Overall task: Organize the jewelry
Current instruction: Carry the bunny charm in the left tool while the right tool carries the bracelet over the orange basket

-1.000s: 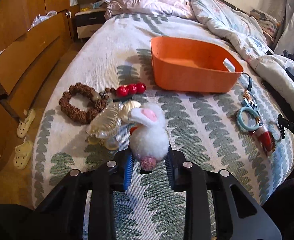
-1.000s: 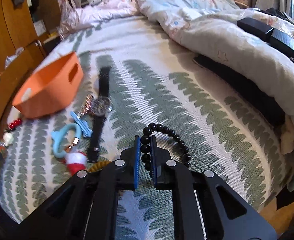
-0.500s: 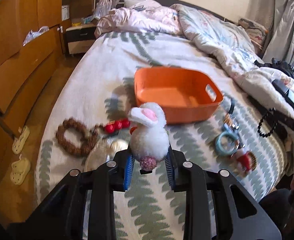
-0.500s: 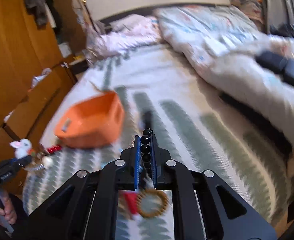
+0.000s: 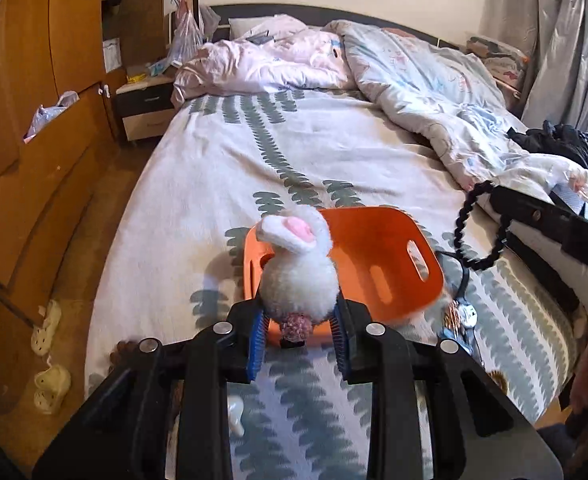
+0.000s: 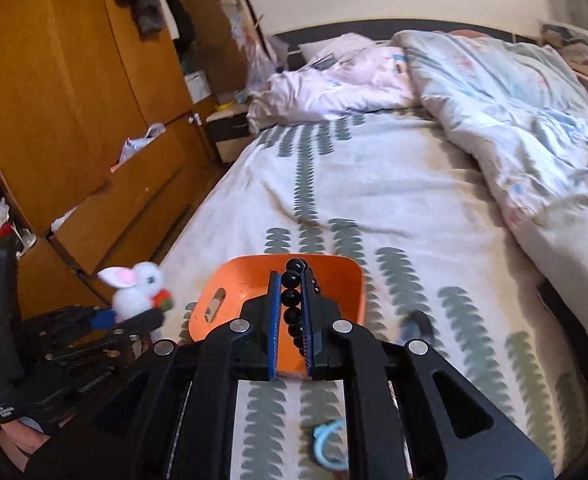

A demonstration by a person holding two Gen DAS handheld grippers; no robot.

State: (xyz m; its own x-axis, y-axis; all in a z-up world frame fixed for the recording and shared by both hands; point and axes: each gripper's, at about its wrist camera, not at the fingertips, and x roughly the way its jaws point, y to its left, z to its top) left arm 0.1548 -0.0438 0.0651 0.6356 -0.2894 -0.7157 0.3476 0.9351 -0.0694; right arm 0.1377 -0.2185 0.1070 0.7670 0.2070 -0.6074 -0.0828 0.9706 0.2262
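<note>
Both hand-held grippers are loaded and raised over the bed (image 5: pixel 334 152), so the sorting looks to be in its carrying stage, not its placing stage: the orange basket (image 5: pixel 374 252) near the foot edge of the bed shows only bare floor where its inside is visible, and nothing appears to have been dropped into it yet. The left hand-held gripper (image 5: pixel 299 334) is clenched on a white bunny charm (image 5: pixel 298 276), a fluffy pompom body with a felt ear lined in pink and a small mauve tuft below. The right hand-held gripper (image 6: pixel 293 320) is clamped tight on a black bead bracelet (image 6: pixel 292 296), a string of glossy round beads that hangs in a loop below the jaws in the left view. Left to gather on the leaf-patterned sheet are a wristwatch (image 5: pixel 464 316) with a metal face just beside the basket's right wall, a pale blue ring (image 6: pixel 328 444) close to the foot edge, and a brown knobbly piece (image 5: pixel 124 350) half hidden near the left edge. The basket is smooth moulded plastic with rounded corners and slot handles.
</note>
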